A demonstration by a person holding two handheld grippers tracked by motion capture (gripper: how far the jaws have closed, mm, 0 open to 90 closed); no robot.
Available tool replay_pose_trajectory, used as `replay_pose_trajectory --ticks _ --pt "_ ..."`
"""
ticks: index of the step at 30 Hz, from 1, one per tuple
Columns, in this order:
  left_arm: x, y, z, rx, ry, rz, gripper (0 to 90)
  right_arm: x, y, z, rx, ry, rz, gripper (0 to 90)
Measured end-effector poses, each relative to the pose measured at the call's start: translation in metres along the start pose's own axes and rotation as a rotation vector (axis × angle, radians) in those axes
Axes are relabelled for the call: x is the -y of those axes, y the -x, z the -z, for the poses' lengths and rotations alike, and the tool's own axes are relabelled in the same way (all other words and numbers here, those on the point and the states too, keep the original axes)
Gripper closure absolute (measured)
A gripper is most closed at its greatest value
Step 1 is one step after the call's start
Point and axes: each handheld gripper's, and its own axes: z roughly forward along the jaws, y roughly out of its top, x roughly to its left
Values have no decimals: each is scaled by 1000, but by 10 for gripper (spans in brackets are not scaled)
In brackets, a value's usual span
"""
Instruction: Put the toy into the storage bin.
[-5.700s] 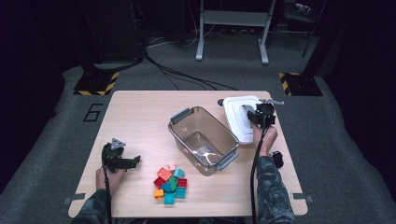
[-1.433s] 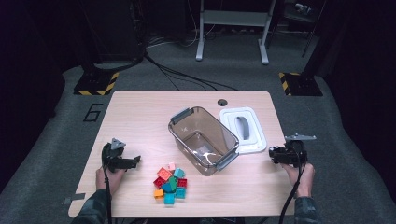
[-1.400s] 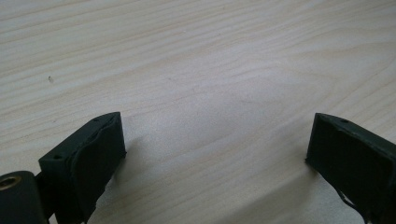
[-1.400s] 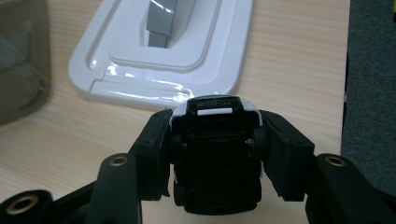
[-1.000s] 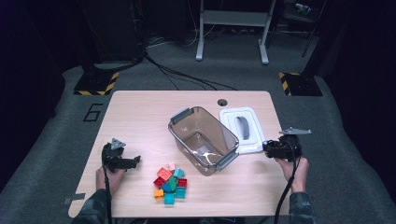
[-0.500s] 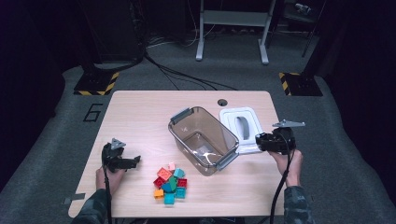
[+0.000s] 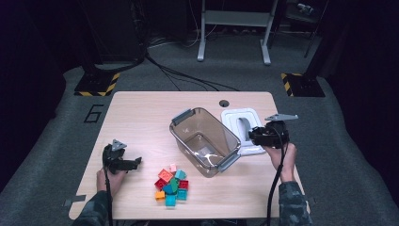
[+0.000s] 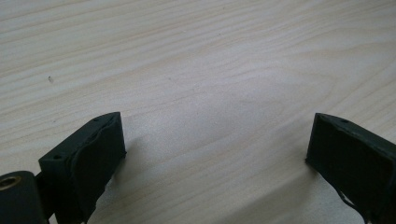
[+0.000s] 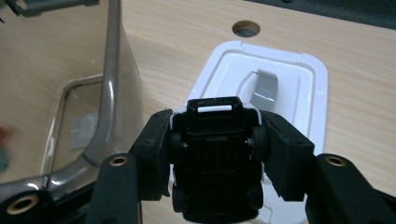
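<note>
My right gripper [image 9: 215,135] is shut on a small black toy car [image 9: 214,158], held belly-up so its wheels and chassis face the camera. In the high view the right gripper [image 7: 254,136] hovers over the near edge of the white lid [image 7: 244,117], just right of the clear plastic bin [image 7: 221,127]. The lid [image 9: 299,84] with its grey handle lies below the car, and the bin's wall [image 9: 109,70] stands to the left. My left gripper [image 7: 136,162] rests open on the table left of the pile of coloured blocks [image 7: 171,183]; bare wood lies between its jaws [image 8: 215,154].
The wooden table [image 7: 141,117] has a round cable hole [image 7: 224,103] behind the lid. The bin holds nothing but a small label on its floor. Dark floor with cables and a metal stand lies beyond the far edge.
My right gripper has come in from the table's right edge, up and leftward, to above the lid beside the bin, still holding the car. The left gripper has stayed put.
</note>
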Motion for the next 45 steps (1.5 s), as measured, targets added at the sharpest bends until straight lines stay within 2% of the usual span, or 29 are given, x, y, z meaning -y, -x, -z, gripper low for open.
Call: replay_pose_trajectory --ticks 7,22,29,35,45 --pt "0 0 0 0 0 0 43 -16 -11 0 -21 23 25 473" --pt "0 0 0 0 1 0 43 -42 -47 -4 -76 55 102 472" --pt "0 0 0 0 0 1 43 -43 -68 -10 -113 41 145 472" --pt "0 0 0 0 0 0 43 -36 -83 -17 -142 14 182 471" --pt "0 0 0 0 0 0 43 -21 -88 -17 -152 -17 207 470"
